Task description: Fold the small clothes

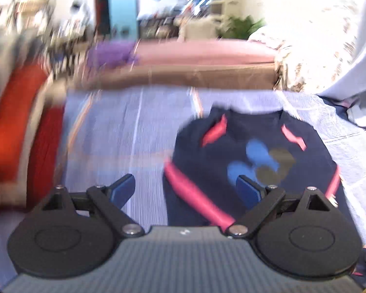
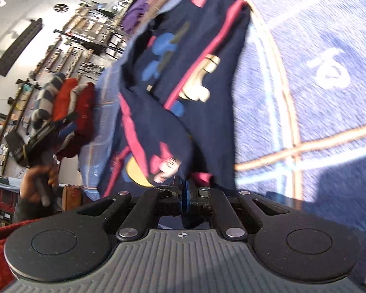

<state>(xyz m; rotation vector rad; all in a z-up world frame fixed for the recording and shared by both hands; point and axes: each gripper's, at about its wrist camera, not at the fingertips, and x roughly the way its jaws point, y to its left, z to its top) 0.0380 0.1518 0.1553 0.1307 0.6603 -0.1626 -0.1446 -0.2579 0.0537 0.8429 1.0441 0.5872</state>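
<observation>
Closest in, the right gripper (image 2: 185,190) has its blue pads pinched together on a fold of the navy shirt (image 2: 195,56), which trails toward the top of the frame over a blue plaid cloth (image 2: 305,73). The left gripper (image 1: 186,188) hovers, jaws wide apart, above the shirt's lower-centre edge.

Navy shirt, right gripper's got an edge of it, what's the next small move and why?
Probably carry the pinched edge across the navy shirt to make a fold: the right gripper has its jaws shut on the cloth, part lifted off the blue sheet, while the left gripper hangs open, holding nothing.
</observation>
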